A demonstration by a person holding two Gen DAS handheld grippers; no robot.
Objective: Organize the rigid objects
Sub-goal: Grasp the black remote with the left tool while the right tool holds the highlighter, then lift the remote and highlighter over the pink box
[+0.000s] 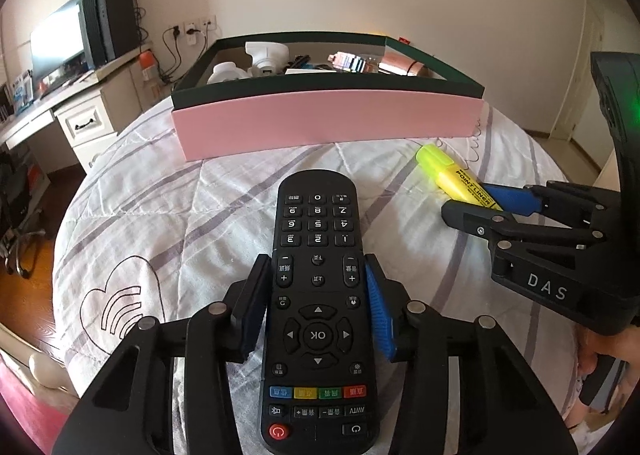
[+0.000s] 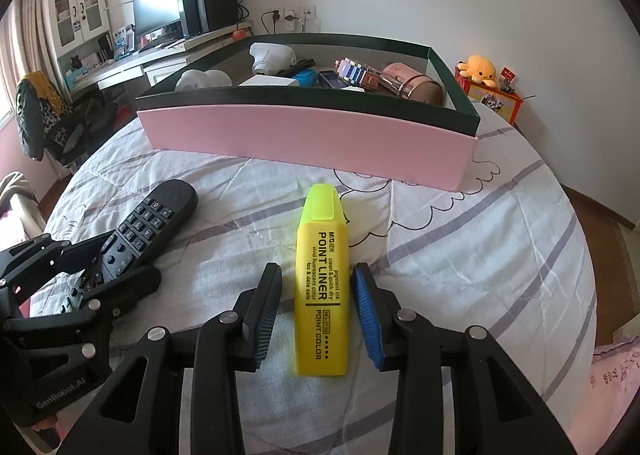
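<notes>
On the left, a black remote control is seen lying face up on the white quilt with grey stripes, its number end toward the pink box. It is straddled at mid-length by the left gripper: the 2 pads are set narrowly against the remote's edges, and the black pad and blue pad appear to touch its sides, so the remote is taken to be clamped.

Further right, a yellow highlighter marked POINT LINER is laid on the same quilt, cap toward the box. It is flanked by the right gripper; the blue pad sits at its edge, while a sliver of quilt is visible between the black pad and the barrel, so no full grip is shown.

Behind both, the pink box with a dark green rim is placed across the quilt, holding white items, a rose-gold cylinder and other small things.
</notes>
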